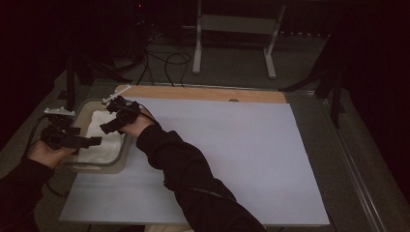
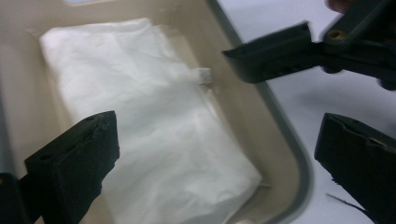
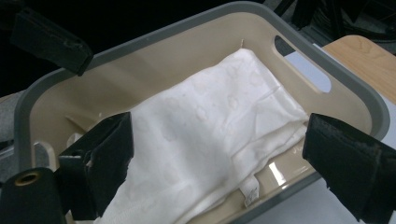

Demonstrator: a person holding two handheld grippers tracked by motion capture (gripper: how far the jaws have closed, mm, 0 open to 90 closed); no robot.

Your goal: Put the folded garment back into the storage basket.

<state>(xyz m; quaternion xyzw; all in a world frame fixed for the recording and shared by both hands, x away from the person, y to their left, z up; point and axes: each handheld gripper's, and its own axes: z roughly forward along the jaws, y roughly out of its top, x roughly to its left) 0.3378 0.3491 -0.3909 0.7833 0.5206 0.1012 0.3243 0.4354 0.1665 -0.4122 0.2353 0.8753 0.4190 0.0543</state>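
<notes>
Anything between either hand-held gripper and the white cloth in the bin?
Nothing visible. The white cloth lies uncovered in the beige bin, and both the left hand-held gripper and the right hand-held gripper are open just above it, inside the bin's rim line.

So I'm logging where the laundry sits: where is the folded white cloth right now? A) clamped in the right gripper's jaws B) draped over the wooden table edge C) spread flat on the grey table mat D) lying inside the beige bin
D: the white cloth lies folded on the floor of the beige bin, with both grippers open above it.
</notes>
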